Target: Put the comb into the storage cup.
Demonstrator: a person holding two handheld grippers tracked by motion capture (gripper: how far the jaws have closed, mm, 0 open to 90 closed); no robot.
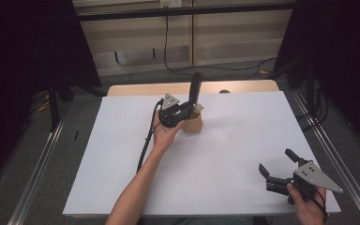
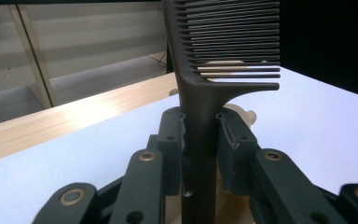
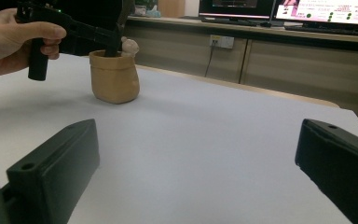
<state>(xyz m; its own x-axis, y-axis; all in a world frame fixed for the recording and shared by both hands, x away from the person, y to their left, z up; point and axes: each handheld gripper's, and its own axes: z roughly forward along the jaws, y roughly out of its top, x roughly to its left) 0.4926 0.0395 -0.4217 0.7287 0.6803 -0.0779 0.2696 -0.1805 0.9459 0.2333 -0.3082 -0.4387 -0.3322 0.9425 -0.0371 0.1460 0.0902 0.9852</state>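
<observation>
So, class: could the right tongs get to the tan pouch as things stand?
Probably yes: the right tongs are open, with bare white table between them and the pouch, though the left tongs hold a comb above it.

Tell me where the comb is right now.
The comb stands upright, clamped in the left gripper directly above the tan pot, left of centre toward the table's far edge.

Black comb (image 2: 223, 56) stands upright, teeth uppermost, its handle reaching down into the tan pot (image 1: 193, 123). Pot sits upright on the white counter (image 1: 243, 140), near the far middle.
</observation>
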